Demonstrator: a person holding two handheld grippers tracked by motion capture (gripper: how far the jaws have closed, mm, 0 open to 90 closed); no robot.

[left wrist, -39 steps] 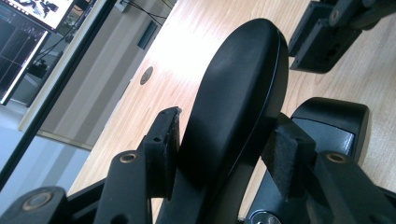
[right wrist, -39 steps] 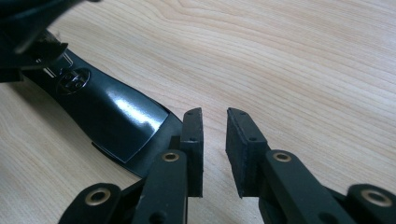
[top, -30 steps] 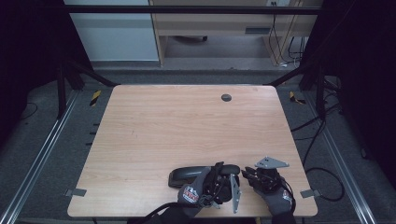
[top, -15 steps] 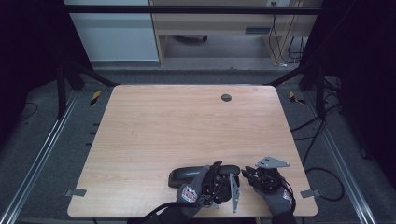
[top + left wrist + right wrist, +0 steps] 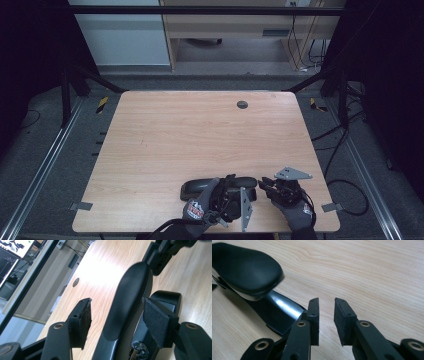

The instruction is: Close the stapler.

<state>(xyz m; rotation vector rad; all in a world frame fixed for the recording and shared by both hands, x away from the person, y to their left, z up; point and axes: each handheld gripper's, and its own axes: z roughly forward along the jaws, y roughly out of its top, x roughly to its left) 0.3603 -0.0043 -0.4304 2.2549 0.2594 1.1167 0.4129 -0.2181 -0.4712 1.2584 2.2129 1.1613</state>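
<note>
Now, largest to smallest:

Table: the wooden table (image 5: 200, 145) carries everything near its front edge, by the person; a small dark round insert (image 5: 242, 104) sits far back, in the same place as a second ago.

Stapler: the black stapler (image 5: 200, 187) lies flat close to the front edge, long axis across the table. Against the earlier high view it has not shifted. In the left gripper view its rounded top arm (image 5: 130, 300) runs up between the jaws, with the base (image 5: 167, 300) beside it.

Left gripper: the left gripper (image 5: 117, 320) sits over the stapler's right end. Its jaws have just been opening and now stand wide. The left pad (image 5: 83, 320) is clear of the arm with bare table showing between; the right pad (image 5: 156, 323) is just beside the body, and whether it touches I cannot tell. In the high view the hand looks slightly higher than before.

Right gripper: the right gripper (image 5: 326, 320) is just right of the stapler, unmoved, its jaws narrowly apart with nothing between them; they have just been closing a little. The stapler's end (image 5: 247, 270) lies to its left.
</note>
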